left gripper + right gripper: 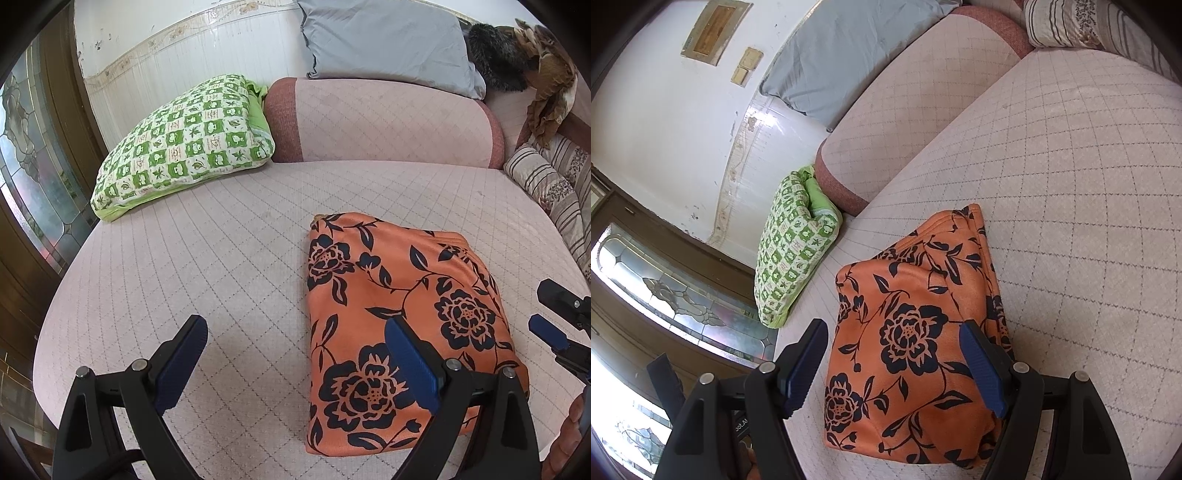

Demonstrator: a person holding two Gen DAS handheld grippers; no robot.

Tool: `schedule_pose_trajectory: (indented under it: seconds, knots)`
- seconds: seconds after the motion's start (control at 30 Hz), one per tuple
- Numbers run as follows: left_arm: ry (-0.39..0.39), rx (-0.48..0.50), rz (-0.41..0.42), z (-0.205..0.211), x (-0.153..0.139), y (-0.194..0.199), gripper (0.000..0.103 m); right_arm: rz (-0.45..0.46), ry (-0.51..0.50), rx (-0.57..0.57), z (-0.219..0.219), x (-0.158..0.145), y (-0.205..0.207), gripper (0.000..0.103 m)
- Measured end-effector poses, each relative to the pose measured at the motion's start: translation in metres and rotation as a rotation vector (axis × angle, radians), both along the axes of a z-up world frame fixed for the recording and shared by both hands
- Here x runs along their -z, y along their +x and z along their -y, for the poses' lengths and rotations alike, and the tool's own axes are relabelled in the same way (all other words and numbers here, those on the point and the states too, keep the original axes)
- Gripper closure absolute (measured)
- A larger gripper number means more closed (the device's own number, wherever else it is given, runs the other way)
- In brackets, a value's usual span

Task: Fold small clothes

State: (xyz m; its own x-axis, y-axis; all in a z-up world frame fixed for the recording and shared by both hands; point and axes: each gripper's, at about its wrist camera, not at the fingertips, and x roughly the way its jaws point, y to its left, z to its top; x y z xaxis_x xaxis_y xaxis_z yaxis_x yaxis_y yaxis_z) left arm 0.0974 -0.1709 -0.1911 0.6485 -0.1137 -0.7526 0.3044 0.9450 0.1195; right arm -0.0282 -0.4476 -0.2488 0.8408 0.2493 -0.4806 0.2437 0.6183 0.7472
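An orange garment with dark blue flowers (402,306) lies folded into a thick rectangle on the pale quilted cushion (221,251). It also shows in the right wrist view (908,339). My left gripper (295,332) is open and empty, above the garment's near left edge. My right gripper (892,343) is open and empty, straddling the garment from above. The right gripper's fingers (550,325) show at the right edge of the left wrist view.
A green checked folded quilt (184,147) lies at the cushion's far left. A pink bolster (388,122) runs along the back, with a grey pillow (388,40) above it. Striped cushions (554,184) sit at the right. A wooden door with stained glass (33,166) stands at the left.
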Motion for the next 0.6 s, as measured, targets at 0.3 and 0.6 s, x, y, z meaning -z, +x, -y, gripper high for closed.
schedule_pose_trajectory:
  seconds: [0.3, 0.6]
  knots:
    - [-0.014, 0.004, -0.027, 0.0, 0.012, 0.011, 0.006, -0.029, -0.019, 0.003, 0.003, 0.005, 0.003, 0.026]
    - [-0.049, -0.001, -0.062, 0.003, 0.023, 0.025, 0.006, -0.072, -0.042, 0.002, 0.005, 0.013, 0.009, 0.026]
